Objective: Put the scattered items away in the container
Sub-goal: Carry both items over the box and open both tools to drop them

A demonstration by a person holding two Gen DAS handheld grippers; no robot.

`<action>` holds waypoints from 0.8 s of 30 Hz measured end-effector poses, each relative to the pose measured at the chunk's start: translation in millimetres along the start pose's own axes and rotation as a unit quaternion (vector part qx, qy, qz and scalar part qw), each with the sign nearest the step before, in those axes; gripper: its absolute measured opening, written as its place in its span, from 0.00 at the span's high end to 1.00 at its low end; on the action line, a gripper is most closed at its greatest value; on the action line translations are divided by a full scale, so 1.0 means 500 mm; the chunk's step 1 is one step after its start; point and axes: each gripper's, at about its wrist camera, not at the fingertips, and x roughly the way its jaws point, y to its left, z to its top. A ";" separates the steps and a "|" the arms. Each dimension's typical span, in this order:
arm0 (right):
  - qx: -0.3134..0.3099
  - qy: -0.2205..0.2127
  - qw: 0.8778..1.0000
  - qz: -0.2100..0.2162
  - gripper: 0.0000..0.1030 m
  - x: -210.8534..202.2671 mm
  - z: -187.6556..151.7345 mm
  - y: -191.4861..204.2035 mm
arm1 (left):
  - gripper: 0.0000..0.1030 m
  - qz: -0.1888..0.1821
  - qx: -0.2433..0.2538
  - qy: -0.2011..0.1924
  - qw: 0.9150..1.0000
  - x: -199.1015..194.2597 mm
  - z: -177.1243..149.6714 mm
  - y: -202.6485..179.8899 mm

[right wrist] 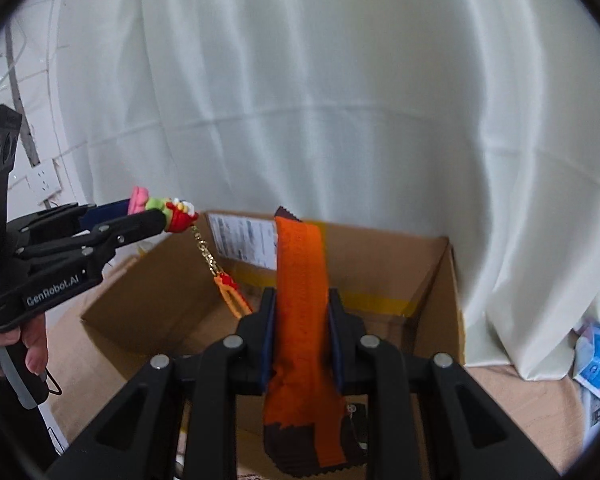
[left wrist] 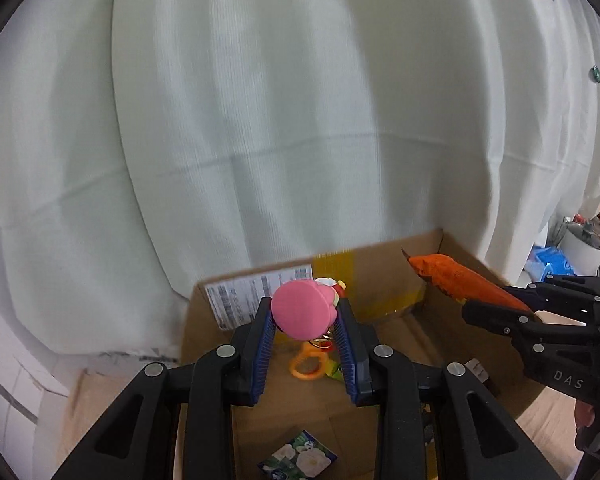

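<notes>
My left gripper [left wrist: 304, 312] is shut on a pink toy keychain [left wrist: 302, 310] and holds it above the open cardboard box [left wrist: 384, 280]. Its gold chain and orange ring [left wrist: 306, 364] hang down into the box. The keychain also shows in the right wrist view [right wrist: 171, 210] with the left gripper [right wrist: 155, 216]. My right gripper [right wrist: 302, 312] is shut on an orange snack packet [right wrist: 302, 304] over the same box [right wrist: 432, 280]. The packet [left wrist: 460, 280] and right gripper [left wrist: 496, 312] also show at the right of the left wrist view.
A small floral packet [left wrist: 300, 456] lies on the box floor. A white curtain [left wrist: 259, 120] hangs behind the box. A blue tissue pack [right wrist: 596, 360] lies on the floor at the right. A white pot [left wrist: 584, 248] stands at the far right.
</notes>
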 end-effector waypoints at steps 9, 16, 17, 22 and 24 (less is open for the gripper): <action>0.017 0.034 0.999 -0.003 0.74 0.046 -0.050 -0.020 | 0.70 -0.003 -0.003 0.029 1.000 0.048 -0.049 -0.001; 0.021 0.041 0.999 -0.002 0.74 0.053 -0.039 -0.037 | 0.70 -0.004 -0.005 0.035 0.999 0.052 -0.063 0.001; 0.021 0.040 0.999 -0.004 0.73 0.051 -0.039 -0.035 | 0.70 -0.004 -0.005 0.036 0.999 0.052 -0.063 0.003; 0.016 0.038 0.999 -0.007 0.42 0.050 -0.032 -0.035 | 0.69 0.002 -0.017 0.048 0.999 0.064 -0.070 0.015; 0.016 0.033 0.999 -0.008 0.28 0.043 -0.032 -0.036 | 0.68 0.013 -0.018 0.046 0.999 0.064 -0.071 0.018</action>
